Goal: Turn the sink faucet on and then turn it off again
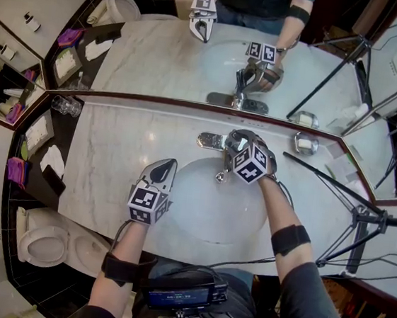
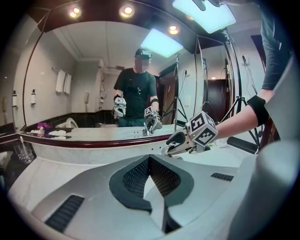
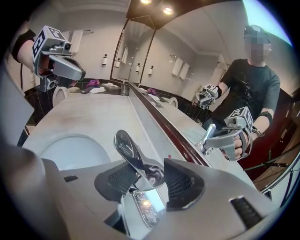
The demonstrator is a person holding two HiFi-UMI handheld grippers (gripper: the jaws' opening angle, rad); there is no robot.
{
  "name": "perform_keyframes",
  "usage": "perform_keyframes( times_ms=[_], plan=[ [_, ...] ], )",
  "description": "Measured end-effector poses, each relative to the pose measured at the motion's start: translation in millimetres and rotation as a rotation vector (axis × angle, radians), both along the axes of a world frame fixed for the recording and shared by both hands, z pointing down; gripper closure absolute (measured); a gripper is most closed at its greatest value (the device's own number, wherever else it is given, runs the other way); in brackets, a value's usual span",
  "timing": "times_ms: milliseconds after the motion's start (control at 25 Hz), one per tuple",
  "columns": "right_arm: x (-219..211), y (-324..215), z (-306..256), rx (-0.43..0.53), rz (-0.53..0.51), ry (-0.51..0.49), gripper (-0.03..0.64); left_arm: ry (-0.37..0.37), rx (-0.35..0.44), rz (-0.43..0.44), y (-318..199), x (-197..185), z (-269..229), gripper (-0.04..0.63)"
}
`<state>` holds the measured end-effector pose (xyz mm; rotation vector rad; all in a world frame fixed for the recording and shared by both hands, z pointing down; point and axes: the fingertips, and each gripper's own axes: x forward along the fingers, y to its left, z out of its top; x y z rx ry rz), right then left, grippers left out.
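The chrome faucet (image 1: 214, 142) stands at the back rim of the white sink basin (image 1: 185, 214), with its spout tip (image 1: 220, 176) over the bowl. My right gripper (image 1: 237, 140) reaches down onto it. In the right gripper view its jaws (image 3: 149, 180) sit on either side of the faucet handle (image 3: 127, 149), and the pads press on the handle's base. The spout (image 3: 147, 206) shows just below. My left gripper (image 1: 163, 169) hovers over the basin's left rim, shut and empty (image 2: 150, 176). From there the right gripper (image 2: 177, 143) shows ahead at the faucet.
A wall mirror runs along the counter's back edge (image 1: 155, 102). A glass tumbler (image 1: 67, 105) stands at the far left and a soap dish (image 1: 304, 142) to the right of the faucet. A tripod (image 1: 362, 223) stands at the right, a toilet (image 1: 43, 244) at the lower left.
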<state>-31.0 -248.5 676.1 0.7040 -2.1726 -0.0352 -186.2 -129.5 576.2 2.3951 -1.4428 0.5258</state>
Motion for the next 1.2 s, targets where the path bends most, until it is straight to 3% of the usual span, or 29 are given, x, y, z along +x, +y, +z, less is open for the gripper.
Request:
perform_keyframes(
  times_ms=[280, 720, 1000, 1200],
  plan=[
    [1, 1, 2, -0.068, 0.023, -0.033, 0.407, -0.002, 0.005, -0.013, 4, -5, -2, 0.595],
    [4, 15, -4, 0.025, -0.049, 0.171, 0.405, 0.006, 0.027, -0.017, 7, -1, -11, 0.595],
    [15, 36, -33, 0.02, 0.001, 0.091, 0.416, 0.024, 0.037, -0.009, 8, 3, -16, 0.595],
    [40, 49, -64, 0.03, 0.129, -0.036, 0.518, 0.048, 0.041, -0.007, 9, 5, -22, 0.595]
  ],
)
